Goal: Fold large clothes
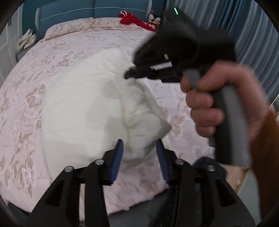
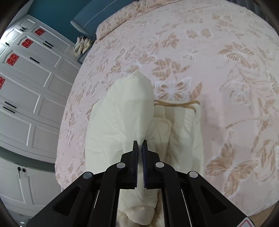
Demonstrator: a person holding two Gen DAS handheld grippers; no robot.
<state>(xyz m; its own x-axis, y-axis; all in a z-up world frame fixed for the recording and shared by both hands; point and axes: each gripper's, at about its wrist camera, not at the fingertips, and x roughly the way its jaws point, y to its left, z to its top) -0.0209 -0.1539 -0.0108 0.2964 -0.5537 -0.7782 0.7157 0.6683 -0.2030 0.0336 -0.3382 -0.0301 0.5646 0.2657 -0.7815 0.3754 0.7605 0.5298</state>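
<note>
From the left wrist camera, the left gripper (image 1: 139, 145) hovers over the near edge of the bed with its blue-padded fingers spread apart, a fold of the cream padded garment (image 1: 83, 108) lying between them but unpinched; the garment is bunched up on the pink butterfly-patterned bedspread (image 1: 26, 87); across from it the right gripper (image 1: 129, 74), held in the person's right hand (image 1: 218, 97), bites into an upper fold of the same garment; a red cloth (image 1: 134, 20) lies by the pillows at the blue headboard (image 1: 94, 14). From the right wrist camera, the right gripper (image 2: 140, 145) has its fingers pressed together on a pinch of the cream garment (image 2: 113, 125), which rises to the pads in a taut ridge; the rest lies in folds on the bedspread (image 2: 218, 69), a tan cord (image 2: 176, 103) at its far edge; white wardrobe doors (image 2: 26, 90) with red decals stand to the left.
</note>
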